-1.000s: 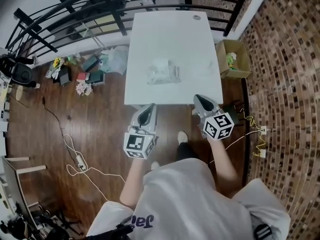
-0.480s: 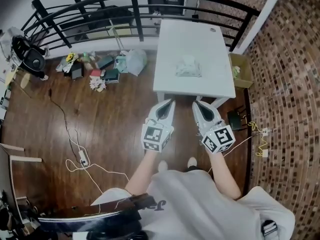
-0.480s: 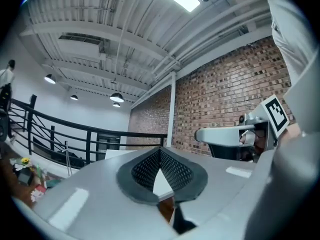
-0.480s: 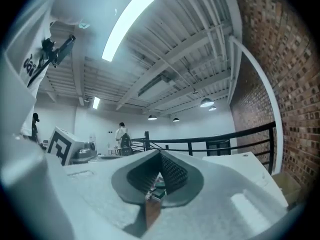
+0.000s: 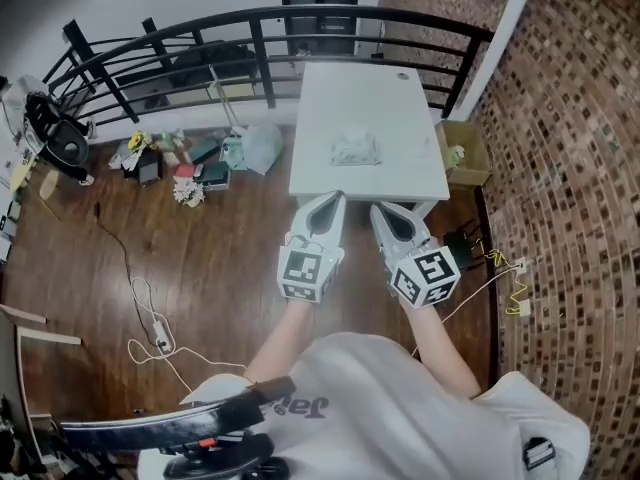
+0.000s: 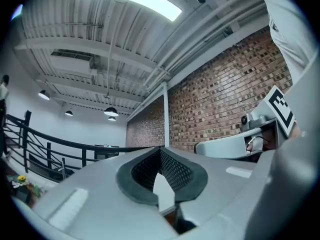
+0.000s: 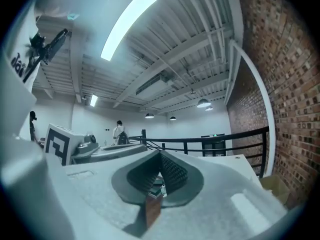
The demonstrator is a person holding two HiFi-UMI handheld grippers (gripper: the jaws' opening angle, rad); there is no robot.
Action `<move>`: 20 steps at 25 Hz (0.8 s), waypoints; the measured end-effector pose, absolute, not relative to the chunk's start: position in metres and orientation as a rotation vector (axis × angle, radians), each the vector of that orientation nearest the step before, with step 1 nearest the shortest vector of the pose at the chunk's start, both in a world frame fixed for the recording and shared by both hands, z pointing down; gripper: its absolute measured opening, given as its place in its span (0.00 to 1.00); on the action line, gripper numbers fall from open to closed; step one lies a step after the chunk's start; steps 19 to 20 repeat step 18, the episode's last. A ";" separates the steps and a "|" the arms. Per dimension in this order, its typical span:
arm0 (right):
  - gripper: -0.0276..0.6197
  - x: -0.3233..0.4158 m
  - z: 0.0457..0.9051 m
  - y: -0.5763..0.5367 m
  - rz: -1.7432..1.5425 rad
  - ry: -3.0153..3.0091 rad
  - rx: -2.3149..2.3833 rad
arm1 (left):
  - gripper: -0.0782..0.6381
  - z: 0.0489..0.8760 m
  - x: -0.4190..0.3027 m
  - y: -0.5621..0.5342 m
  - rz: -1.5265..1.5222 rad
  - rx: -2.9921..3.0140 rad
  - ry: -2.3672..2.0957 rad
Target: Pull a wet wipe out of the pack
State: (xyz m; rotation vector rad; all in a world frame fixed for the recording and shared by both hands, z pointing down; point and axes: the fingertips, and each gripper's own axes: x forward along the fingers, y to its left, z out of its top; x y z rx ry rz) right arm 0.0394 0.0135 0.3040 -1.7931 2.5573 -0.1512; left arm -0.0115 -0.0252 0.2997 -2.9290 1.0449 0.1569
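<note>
The wet wipe pack, pale and crinkled, lies flat near the middle of the white table. Both grippers hover side by side in front of the table's near edge, pointing toward it and well short of the pack. My left gripper is shut with nothing between its mesh pads. My right gripper is likewise shut and empty. In the left gripper view the jaws meet at the tip, and the right gripper's marker cube shows at the right. In the right gripper view the jaws are closed too.
A black railing curves behind the table. A cardboard box stands on the floor at the table's right, beside a brick wall. Clutter lies on the wooden floor to the left, and a white cable trails nearer me.
Both grippers have risen and drawn closer together in front of the table's near edge. The pack has stayed where it was on the table.
</note>
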 end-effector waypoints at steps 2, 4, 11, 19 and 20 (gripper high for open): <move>0.03 0.048 0.305 0.023 -0.153 2.559 -1.797 | 0.13 0.302 -0.001 -0.018 0.145 -2.934 1.043; 0.03 0.060 0.306 0.032 -0.152 2.543 -1.807 | 0.13 0.306 0.010 -0.011 0.131 -2.947 1.034; 0.03 0.089 0.307 0.052 -0.156 2.514 -1.825 | 0.13 0.308 0.027 0.005 0.113 -2.945 1.045; 0.03 0.100 0.305 0.067 -0.143 2.523 -1.801 | 0.13 0.312 0.035 0.016 0.103 -2.937 1.087; 0.03 0.100 0.305 0.067 -0.143 2.523 -1.801 | 0.13 0.312 0.035 0.016 0.103 -2.937 1.087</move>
